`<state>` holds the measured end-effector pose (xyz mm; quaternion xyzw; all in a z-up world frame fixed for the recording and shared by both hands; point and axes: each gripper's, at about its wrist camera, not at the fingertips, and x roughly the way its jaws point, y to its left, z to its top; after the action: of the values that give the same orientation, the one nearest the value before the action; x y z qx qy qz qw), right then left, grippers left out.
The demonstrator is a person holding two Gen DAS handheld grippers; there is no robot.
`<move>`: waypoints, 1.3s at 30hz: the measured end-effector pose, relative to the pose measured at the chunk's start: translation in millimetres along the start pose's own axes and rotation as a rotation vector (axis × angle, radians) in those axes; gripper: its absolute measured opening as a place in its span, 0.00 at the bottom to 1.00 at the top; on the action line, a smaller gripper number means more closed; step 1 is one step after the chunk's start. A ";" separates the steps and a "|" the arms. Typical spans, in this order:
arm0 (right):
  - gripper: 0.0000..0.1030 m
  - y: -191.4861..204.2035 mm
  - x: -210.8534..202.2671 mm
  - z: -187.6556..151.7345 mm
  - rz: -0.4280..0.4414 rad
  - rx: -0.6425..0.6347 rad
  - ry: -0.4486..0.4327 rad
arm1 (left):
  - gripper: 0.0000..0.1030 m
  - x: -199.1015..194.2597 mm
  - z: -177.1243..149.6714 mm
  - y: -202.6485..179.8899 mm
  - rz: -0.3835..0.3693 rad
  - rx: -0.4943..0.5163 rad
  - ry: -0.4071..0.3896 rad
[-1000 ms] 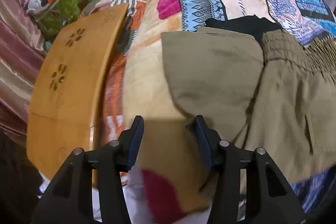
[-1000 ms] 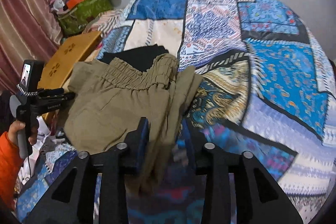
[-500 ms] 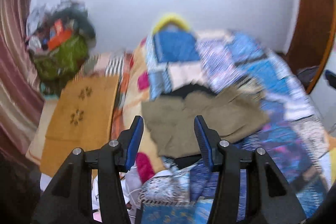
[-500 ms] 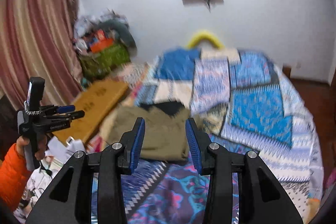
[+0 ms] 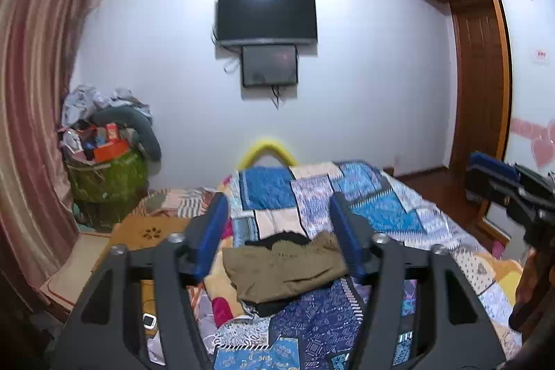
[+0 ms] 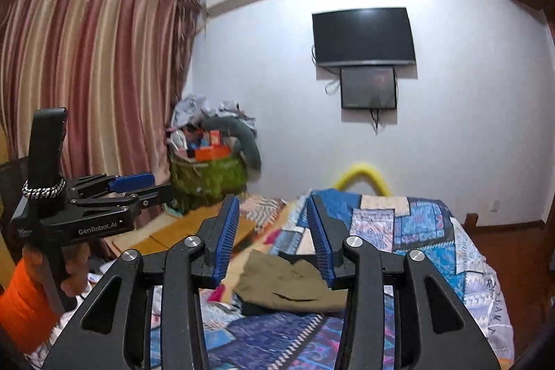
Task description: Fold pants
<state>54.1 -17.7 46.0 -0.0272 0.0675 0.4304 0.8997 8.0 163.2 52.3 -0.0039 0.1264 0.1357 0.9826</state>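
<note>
The olive-green pants (image 5: 282, 269) lie folded in a compact stack on the patchwork bedspread (image 5: 378, 207), on top of a black garment (image 5: 275, 237). They also show in the right wrist view (image 6: 288, 281). My left gripper (image 5: 279, 234) is open and empty, held well back from and above the pants. My right gripper (image 6: 274, 238) is open and empty, also raised away from the bed. The left gripper shows at the left of the right wrist view (image 6: 133, 184), and the right gripper at the right edge of the left wrist view (image 5: 496, 169).
A wooden board (image 5: 152, 231) lies left of the bed. A green basket (image 5: 107, 175) piled with clutter stands in the far left corner by striped curtains (image 6: 86, 85). A TV (image 5: 267, 16) hangs on the far wall. A wooden wardrobe (image 5: 478, 58) stands at right.
Both grippers have pulled up and back from the pants, which now look small and far. The right gripper, which was over the fabric edge, is clear of it.
</note>
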 end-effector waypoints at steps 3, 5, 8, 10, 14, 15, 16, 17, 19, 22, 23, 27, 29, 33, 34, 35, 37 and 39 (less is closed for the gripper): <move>0.64 7.5 -4.9 -1.6 -0.026 -0.004 -0.031 | 0.80 -12.4 -2.2 0.4 -0.006 -0.011 -0.023; 0.80 9.0 -8.9 -2.7 -0.035 0.002 -0.040 | 0.85 -17.7 -4.5 1.5 -0.006 -0.013 -0.027; 0.85 12.0 -12.6 -3.8 -0.053 0.008 -0.044 | 0.97 -23.7 -7.4 4.5 -0.008 -0.025 -0.041; 0.95 12.7 -14.7 -3.0 -0.067 0.015 -0.042 | 1.00 -26.0 -8.9 6.0 -0.012 -0.032 -0.048; 1.00 14.2 -19.1 -3.0 -0.090 0.012 -0.050 | 1.00 -33.1 -10.2 3.0 -0.009 -0.027 -0.055; 1.00 14.2 -19.3 -2.8 -0.090 0.017 -0.049 | 1.00 -33.5 -9.9 3.2 -0.013 -0.026 -0.056; 1.00 13.3 -18.5 -1.6 -0.087 0.022 -0.049 | 1.00 -33.9 -11.1 3.0 -0.015 -0.026 -0.057; 1.00 13.1 -19.1 -3.7 -0.086 0.025 -0.050 | 1.00 -34.3 -10.9 3.5 -0.016 -0.026 -0.059; 1.00 13.4 -19.6 -3.9 -0.089 0.026 -0.053 | 1.00 -36.3 -12.2 2.1 -0.017 -0.027 -0.063; 1.00 14.5 -20.8 -5.9 -0.089 0.022 -0.051 | 1.00 -35.2 -13.8 2.2 -0.021 -0.027 -0.061; 1.00 15.1 -21.2 -6.3 -0.089 0.021 -0.049 | 1.00 -35.1 -14.3 1.6 -0.021 -0.027 -0.061; 1.00 15.5 -24.1 -8.4 -0.091 0.019 -0.045 | 1.00 -35.1 -15.3 -0.2 -0.023 -0.025 -0.061; 1.00 15.9 -24.2 -8.4 -0.094 0.020 -0.045 | 1.00 -34.6 -15.6 0.2 -0.026 -0.027 -0.061; 1.00 16.3 -24.7 -8.7 -0.097 0.023 -0.040 | 1.00 -33.8 -16.2 -0.6 -0.030 -0.028 -0.057; 1.00 16.4 -24.5 -9.0 -0.098 0.024 -0.038 | 1.00 -33.5 -16.5 -0.2 -0.029 -0.028 -0.057; 1.00 16.4 -24.4 -8.9 -0.099 0.025 -0.037 | 1.00 -33.1 -17.0 -0.3 -0.027 -0.028 -0.056; 1.00 15.9 -24.7 -8.3 -0.101 0.026 -0.034 | 1.00 -32.3 -17.6 0.2 -0.027 -0.028 -0.054; 1.00 15.6 -24.5 -9.2 -0.101 0.030 -0.030 | 1.00 -31.1 -18.6 0.2 -0.029 -0.029 -0.049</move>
<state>25.8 -27.7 40.6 -0.0107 0.0588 0.3837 0.9215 -25.7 154.3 42.1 -0.0167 0.1000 0.1233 0.9872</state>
